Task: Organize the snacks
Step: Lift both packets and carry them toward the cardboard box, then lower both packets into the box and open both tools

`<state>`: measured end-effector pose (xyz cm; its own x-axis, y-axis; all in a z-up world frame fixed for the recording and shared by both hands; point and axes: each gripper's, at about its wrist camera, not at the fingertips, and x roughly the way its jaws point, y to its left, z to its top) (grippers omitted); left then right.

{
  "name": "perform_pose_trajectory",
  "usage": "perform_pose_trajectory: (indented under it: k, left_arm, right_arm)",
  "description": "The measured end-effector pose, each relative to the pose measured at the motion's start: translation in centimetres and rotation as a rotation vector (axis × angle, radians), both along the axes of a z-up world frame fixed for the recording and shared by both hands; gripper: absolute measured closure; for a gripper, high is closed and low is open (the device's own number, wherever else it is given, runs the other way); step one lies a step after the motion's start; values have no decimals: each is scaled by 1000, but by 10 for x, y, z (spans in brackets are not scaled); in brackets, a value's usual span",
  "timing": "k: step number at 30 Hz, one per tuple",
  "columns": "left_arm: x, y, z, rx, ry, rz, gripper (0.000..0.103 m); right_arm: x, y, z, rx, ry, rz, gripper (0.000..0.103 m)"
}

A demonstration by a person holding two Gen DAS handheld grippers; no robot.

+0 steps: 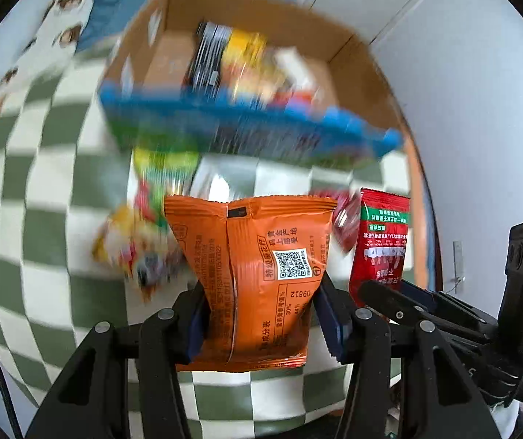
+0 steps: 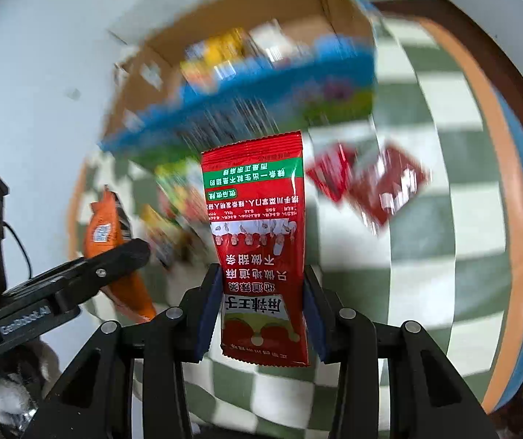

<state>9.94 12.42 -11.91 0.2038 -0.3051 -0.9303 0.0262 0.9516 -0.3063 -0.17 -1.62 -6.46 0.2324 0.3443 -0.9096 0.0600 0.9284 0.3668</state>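
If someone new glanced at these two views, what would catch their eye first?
First, the orange snack packet clamped in the left gripper, and the red packet clamped in the right gripper. Behind them, on a green-and-white checked cloth, stands an open cardboard box with snacks inside.

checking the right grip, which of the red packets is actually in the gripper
The tall red packet with the green band, clamped between the right gripper pads; the two other red packets lie loose on the checkered cloth.
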Motion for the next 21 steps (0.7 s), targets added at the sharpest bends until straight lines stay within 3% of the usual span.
perform_pose_trajectory:
  k: [5, 9, 15, 21]
  left_arm:
    - [65, -3, 37, 23, -70, -11, 54]
    - [115, 9, 49, 69, -100, 7, 54]
    - [200, 20, 24, 158, -50, 20, 54]
    - [263, 33, -28, 210, 42, 32, 54]
  right_arm:
    - [54, 6, 43, 6, -105, -8, 59]
    - [115, 11, 56, -44, -155, -6, 59]
    - [201, 2, 37, -143, -132, 0, 59]
    - [276, -2, -11, -239, -73, 20, 59]
